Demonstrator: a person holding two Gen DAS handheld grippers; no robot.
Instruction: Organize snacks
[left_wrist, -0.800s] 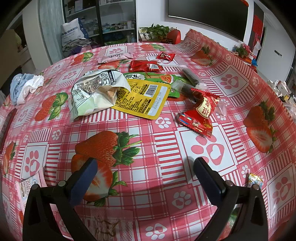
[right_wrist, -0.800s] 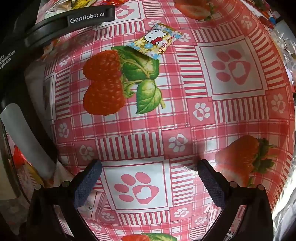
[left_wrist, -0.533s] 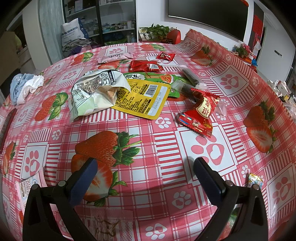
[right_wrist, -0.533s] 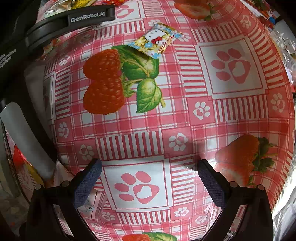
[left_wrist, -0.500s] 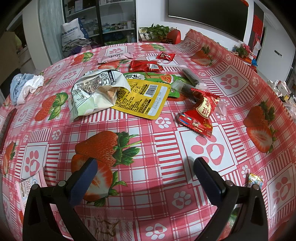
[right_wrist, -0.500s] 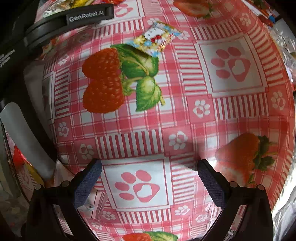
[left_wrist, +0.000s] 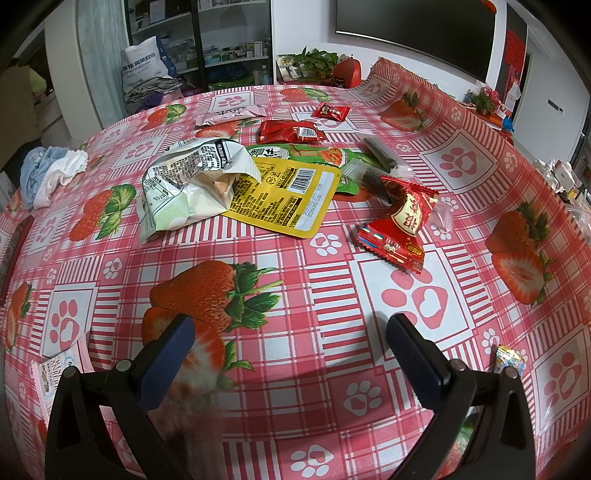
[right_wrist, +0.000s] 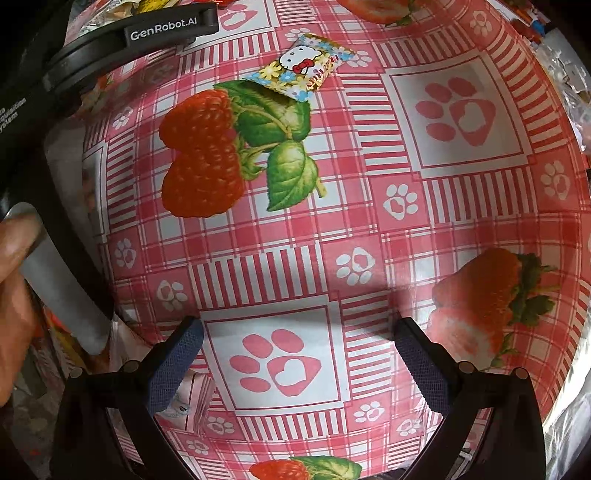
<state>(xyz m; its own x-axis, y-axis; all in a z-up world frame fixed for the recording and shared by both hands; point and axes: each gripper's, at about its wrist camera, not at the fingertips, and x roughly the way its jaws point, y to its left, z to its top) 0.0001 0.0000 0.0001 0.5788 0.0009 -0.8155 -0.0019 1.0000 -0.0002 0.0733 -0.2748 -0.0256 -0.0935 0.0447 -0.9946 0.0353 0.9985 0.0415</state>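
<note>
Snack packets lie scattered on the strawberry tablecloth (left_wrist: 325, 295). In the left wrist view a crumpled white bag (left_wrist: 192, 184), a yellow pouch (left_wrist: 288, 195), a green packet (left_wrist: 314, 155) and red wrappers (left_wrist: 402, 225) (left_wrist: 288, 132) sit well ahead of my left gripper (left_wrist: 290, 345), which is open and empty. In the right wrist view a small cartoon-cat candy packet (right_wrist: 301, 68) lies far ahead of my right gripper (right_wrist: 299, 345), open above a paw print. The packet's corner (left_wrist: 509, 358) shows beside the left gripper too.
A blue and white cloth (left_wrist: 48, 173) lies at the table's left edge. A pink packet (left_wrist: 229, 116) and a small red candy (left_wrist: 330, 110) sit far back. A hand (right_wrist: 14, 280) holds the other gripper's body (right_wrist: 74, 66) at left. Cluttered items (left_wrist: 561, 181) line the right edge.
The left wrist view is unchanged. The right wrist view has shifted only slightly, and a hand now shows at its left edge.
</note>
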